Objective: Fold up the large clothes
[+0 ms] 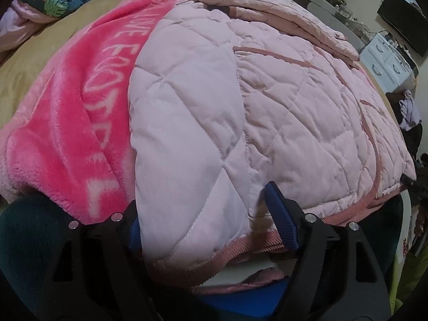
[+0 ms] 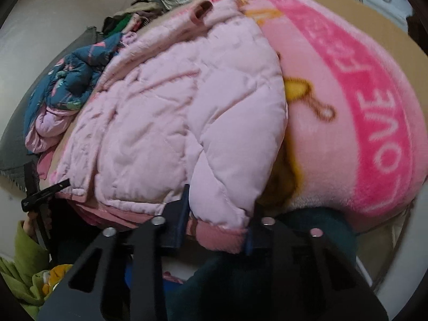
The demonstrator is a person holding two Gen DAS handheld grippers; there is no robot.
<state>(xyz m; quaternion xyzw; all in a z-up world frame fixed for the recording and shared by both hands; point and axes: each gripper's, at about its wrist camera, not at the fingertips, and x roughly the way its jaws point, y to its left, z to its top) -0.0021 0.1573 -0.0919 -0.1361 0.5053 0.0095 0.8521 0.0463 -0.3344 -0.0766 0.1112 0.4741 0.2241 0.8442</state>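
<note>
Left wrist view: pale pink quilted jacket (image 1: 267,101) lies spread on pink fleece blanket (image 1: 80,112), near blanket's front edge. Left gripper (image 1: 208,230) at jacket's ribbed hem (image 1: 267,243); fingers (image 1: 281,219) partly spread, padded corner bulging between them, grip on it not discernible.

Right wrist view: same jacket (image 2: 174,112) on blanket (image 2: 334,123); patterned blue garment (image 2: 69,80) beyond jacket's far side. Right gripper (image 2: 214,227) at hem corner (image 2: 216,235); fingers (image 2: 183,208) narrow, clamping hem.

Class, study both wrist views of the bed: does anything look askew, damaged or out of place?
Nothing looks damaged. The pink quilted jacket lies on the pink blanket, a sleeve folded across its top. The only untidy spot is the crumpled blue patterned garment beside it.
</note>
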